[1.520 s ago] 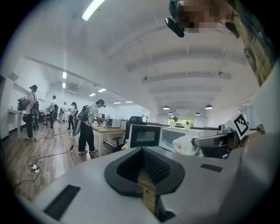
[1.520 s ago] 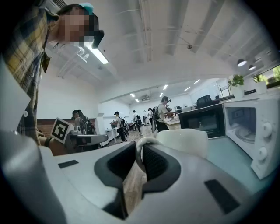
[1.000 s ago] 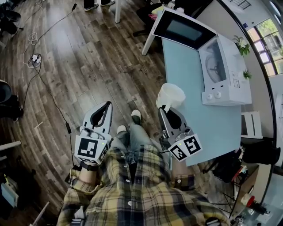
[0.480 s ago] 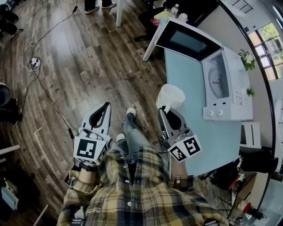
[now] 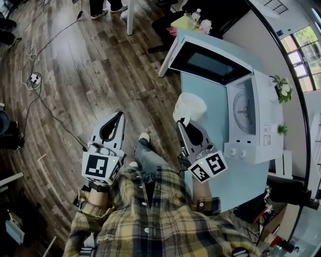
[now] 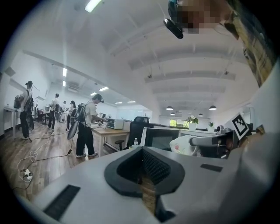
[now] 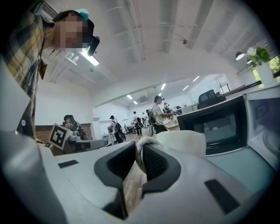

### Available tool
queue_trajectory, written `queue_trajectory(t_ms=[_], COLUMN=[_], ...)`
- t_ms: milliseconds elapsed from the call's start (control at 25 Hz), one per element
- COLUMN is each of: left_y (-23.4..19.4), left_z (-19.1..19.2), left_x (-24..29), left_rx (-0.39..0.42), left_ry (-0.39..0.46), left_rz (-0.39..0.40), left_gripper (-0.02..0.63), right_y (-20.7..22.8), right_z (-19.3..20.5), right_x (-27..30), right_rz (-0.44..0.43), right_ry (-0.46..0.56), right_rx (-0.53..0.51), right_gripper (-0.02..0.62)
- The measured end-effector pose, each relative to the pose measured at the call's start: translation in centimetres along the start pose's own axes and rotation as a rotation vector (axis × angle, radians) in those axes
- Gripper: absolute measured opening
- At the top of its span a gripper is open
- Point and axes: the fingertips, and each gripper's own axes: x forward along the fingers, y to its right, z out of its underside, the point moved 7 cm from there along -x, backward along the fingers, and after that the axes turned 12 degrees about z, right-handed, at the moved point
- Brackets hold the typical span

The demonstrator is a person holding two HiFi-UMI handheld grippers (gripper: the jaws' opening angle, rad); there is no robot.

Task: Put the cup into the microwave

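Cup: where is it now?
In the head view the cup is held by its handle in the right gripper, at the table's edge, left of the open microwave.

Open-plan office. Indicators: shared desks, an office chair, ceiling strip lights, a wood-plank floor with a power strip and trailing leads, and several people standing at workstations.

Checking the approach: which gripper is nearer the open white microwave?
Right: right gripper, gripping the white cup, is close to the microwave; left gripper is farther, over the wooden floor.
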Motion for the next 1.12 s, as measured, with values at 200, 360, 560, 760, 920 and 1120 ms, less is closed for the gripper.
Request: queue_trajectory(t_ms=[200,360,560,760,920,1120], left_y=[-0.6,-0.1,0.8,1.4,1.7,2.0], left_z=[-1.1,-1.5,-2.0,-2.7,-2.8,-3.1], left_x=[4.8,8.2,10.8,12.6,14.7,19.1], left_rx=[0.02,0.033,0.067,0.092,0.103,0.117], left_ry=[0.0,-0.003,-0.05,-0.062,-0.074,-0.084], left_rz=[0.023,0.044,0.118,0.16,0.219,0.34], left_gripper=[-0.009,-0.009,-0.009,-0.009,-0.009,-0.009], right_y=[3.5,6.5,8.5,9.6,10.6,12.6], right_z=[-1.2,-1.7,-2.4,-2.2,-2.0,-2.4], right_x=[1.8,2.3,2.1,1.5,1.1,0.6], right_rz=[0.019,0.038,0.089,0.134,0.186,0.292], right_ry=[0.014,0.023,0.062,0.078,0.087,0.117], right_rx=[0.011,0.023,0.045,0.079,0.102,0.117], right_gripper=[0.055,0.055,0.055,0.055,0.055,0.055])
